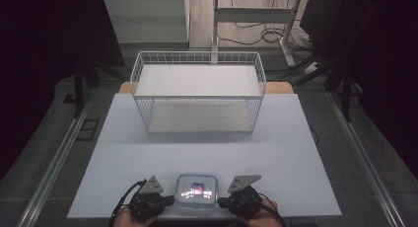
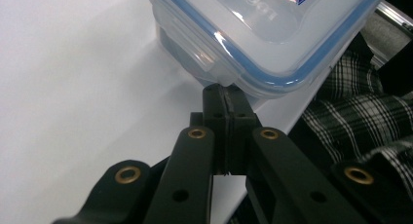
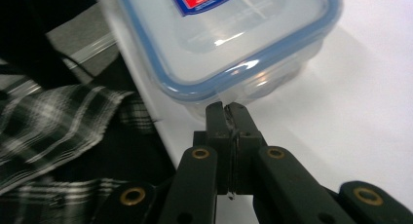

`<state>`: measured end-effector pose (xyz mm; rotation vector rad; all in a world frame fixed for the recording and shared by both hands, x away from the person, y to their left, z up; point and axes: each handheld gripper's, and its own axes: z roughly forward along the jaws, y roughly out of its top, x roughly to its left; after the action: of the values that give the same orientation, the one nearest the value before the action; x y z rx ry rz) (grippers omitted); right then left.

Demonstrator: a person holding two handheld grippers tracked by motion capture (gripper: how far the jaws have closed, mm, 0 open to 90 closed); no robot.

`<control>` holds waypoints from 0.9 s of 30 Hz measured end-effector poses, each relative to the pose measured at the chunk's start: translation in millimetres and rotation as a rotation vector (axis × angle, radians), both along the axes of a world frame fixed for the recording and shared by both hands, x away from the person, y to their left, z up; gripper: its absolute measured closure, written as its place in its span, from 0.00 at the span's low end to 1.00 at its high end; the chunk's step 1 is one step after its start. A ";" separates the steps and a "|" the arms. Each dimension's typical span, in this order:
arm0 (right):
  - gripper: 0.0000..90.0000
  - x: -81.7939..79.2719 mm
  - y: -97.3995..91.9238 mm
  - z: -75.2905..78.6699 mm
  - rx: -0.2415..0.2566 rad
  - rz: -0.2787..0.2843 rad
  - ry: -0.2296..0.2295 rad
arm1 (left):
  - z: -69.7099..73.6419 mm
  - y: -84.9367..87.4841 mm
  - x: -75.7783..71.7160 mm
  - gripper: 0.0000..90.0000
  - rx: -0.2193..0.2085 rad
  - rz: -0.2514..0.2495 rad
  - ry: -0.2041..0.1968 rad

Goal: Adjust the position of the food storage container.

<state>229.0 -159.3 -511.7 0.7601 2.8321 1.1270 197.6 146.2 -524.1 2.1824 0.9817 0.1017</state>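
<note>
A clear plastic container [image 1: 196, 190] with a blue-rimmed lid and a red and blue label sits at the front edge of the white table [image 1: 207, 148]. My left gripper [image 1: 172, 200] meets its left side and my right gripper [image 1: 220, 201] its right side. In the left gripper view the jaws of the left gripper [image 2: 225, 90] are pressed together at the lower edge of a clear side flap of the container [image 2: 272, 34]. The right gripper [image 3: 227, 108] is likewise shut, with a thin clear tab of the container [image 3: 229, 34] between its tips.
A white wire basket [image 1: 197, 54] with a pale floor stands at the back middle of the table. Bare white surface lies between it and the container. A plaid sleeve [image 2: 360, 102] [image 3: 48, 117] hangs just past the table's front edge.
</note>
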 end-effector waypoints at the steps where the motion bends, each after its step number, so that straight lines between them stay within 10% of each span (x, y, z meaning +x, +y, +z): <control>1: 0.99 7.3 -2.3 0.1 -0.007 -0.016 -0.011 | 0.1 -2.5 4.8 1.00 0.005 0.002 -0.009; 13: 0.97 23.8 -9.7 4.3 -0.036 -0.056 -0.066 | -2.4 1.2 22.9 0.89 -0.009 0.050 -0.058; 19: 0.62 22.0 -27.2 8.0 -0.032 -0.081 -0.129 | -7.4 15.4 19.4 0.40 -0.023 0.073 -0.092; 27: 0.31 24.6 -35.7 6.6 -0.007 -0.138 -0.120 | -14.2 14.6 18.5 0.21 -0.015 0.053 -0.109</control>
<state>253.6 -195.0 -505.1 0.8418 2.6393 1.1034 216.1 160.8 -538.2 2.1142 0.9753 0.2346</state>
